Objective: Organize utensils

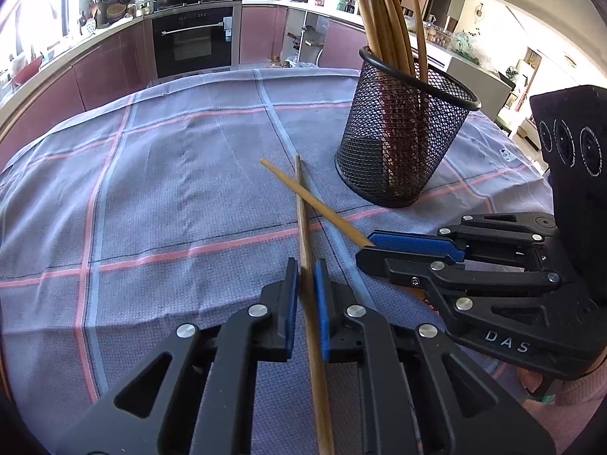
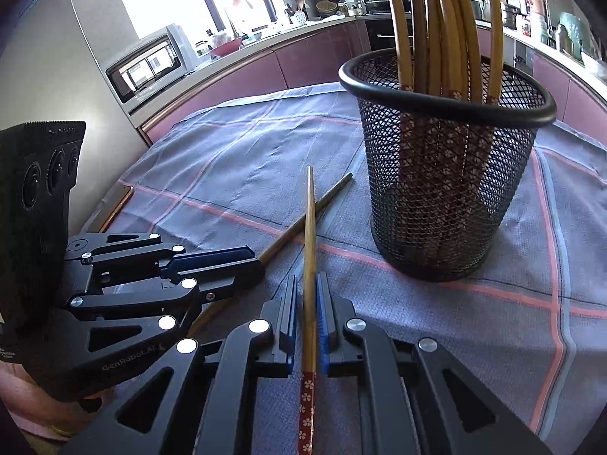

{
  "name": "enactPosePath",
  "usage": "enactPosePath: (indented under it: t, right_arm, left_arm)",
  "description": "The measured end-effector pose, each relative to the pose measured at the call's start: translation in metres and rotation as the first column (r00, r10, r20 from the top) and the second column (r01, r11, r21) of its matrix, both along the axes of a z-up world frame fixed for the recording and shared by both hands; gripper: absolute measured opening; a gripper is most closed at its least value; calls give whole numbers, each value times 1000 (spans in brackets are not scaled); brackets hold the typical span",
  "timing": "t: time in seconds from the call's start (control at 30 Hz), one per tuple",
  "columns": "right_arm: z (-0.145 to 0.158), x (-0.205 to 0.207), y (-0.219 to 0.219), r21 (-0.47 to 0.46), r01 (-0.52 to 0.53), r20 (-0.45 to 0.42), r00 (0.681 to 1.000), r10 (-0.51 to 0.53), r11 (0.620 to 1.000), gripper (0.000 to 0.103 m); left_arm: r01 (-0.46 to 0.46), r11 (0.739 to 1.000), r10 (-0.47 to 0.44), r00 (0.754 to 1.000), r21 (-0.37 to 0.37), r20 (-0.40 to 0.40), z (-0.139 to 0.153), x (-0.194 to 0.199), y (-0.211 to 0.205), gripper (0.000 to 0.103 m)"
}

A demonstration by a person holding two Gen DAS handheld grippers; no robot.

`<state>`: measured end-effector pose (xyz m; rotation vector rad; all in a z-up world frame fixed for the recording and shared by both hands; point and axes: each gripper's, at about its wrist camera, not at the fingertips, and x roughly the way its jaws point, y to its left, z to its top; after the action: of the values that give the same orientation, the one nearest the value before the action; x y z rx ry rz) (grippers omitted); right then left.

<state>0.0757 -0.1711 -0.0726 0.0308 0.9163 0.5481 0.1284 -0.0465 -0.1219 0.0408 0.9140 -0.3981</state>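
In the left wrist view my left gripper (image 1: 306, 269) is shut on a dark brown chopstick (image 1: 301, 208) that points away over the cloth. Beside it on the right, my right gripper (image 1: 364, 250) is shut on a lighter chopstick (image 1: 341, 220); the two sticks cross. The right wrist view shows my right gripper (image 2: 308, 284) clamped on its chopstick (image 2: 310, 227), whose near end is red with flowers. My left gripper (image 2: 258, 259) sits at its left with the dark chopstick (image 2: 330, 195). A black mesh cup (image 1: 402, 144) (image 2: 444, 189) stands upright just beyond, with several chopsticks in it.
A grey-blue checked cloth (image 1: 170, 189) (image 2: 235, 159) with pink lines covers the table. Behind it run pink kitchen cabinets, an oven (image 1: 193, 41) and a cluttered counter. A microwave (image 2: 148, 64) stands at the far left of the right wrist view.
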Motion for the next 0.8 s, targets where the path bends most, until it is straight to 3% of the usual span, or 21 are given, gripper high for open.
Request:
enactPosePath:
  t: [0.8]
  right_arm:
    - [18, -11, -15, 70, 0, 40, 999, -3, 998, 6]
  left_arm:
    - [-20, 999, 21, 999, -32, 30, 11, -13, 6, 8]
